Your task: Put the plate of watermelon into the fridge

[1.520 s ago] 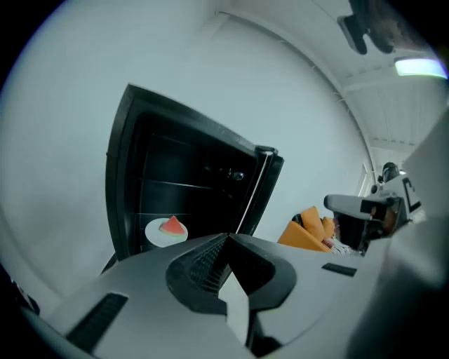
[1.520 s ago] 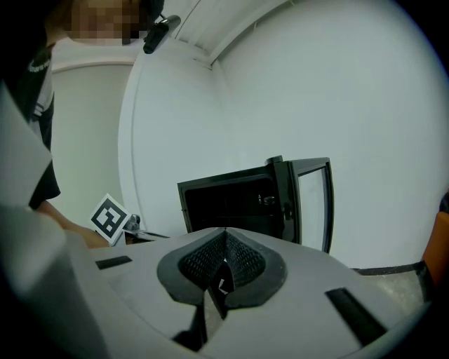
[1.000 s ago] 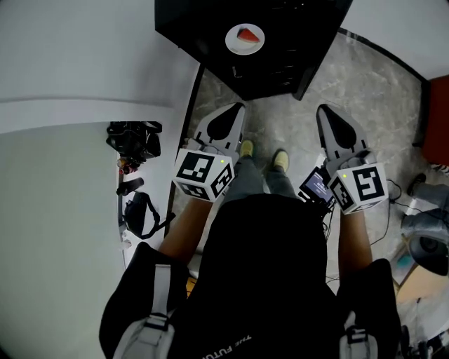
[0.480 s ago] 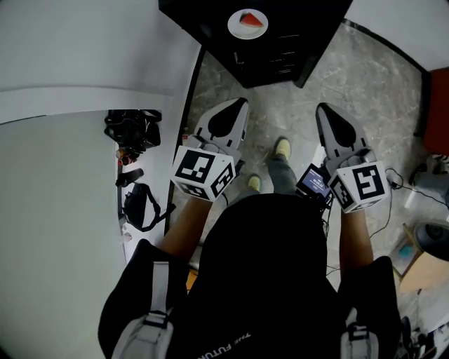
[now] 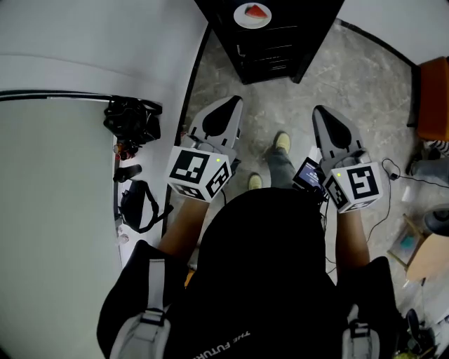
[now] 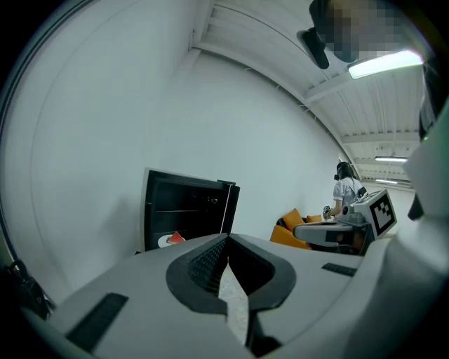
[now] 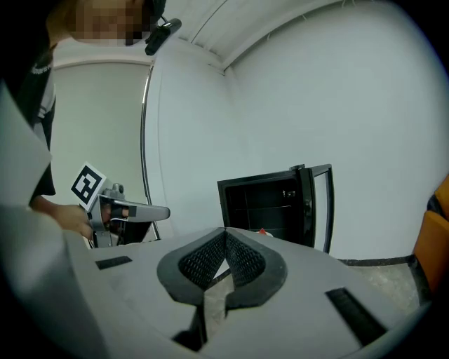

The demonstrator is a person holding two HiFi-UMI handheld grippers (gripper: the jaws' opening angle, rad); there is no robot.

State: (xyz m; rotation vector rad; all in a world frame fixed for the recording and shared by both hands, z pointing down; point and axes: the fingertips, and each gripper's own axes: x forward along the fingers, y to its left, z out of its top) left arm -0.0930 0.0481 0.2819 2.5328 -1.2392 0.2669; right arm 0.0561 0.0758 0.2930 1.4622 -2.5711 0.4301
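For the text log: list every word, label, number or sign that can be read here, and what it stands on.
"THE FUTU": print on the person's black top, cut off at the picture's edge.
Marker cubes: black-and-white square patterns only, no words.
Small lit screen: too small to read.
Nothing else bears text.

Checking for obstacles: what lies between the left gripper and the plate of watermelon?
Head view: from the left gripper, only bare floor, then the black cabinet holding the plate.
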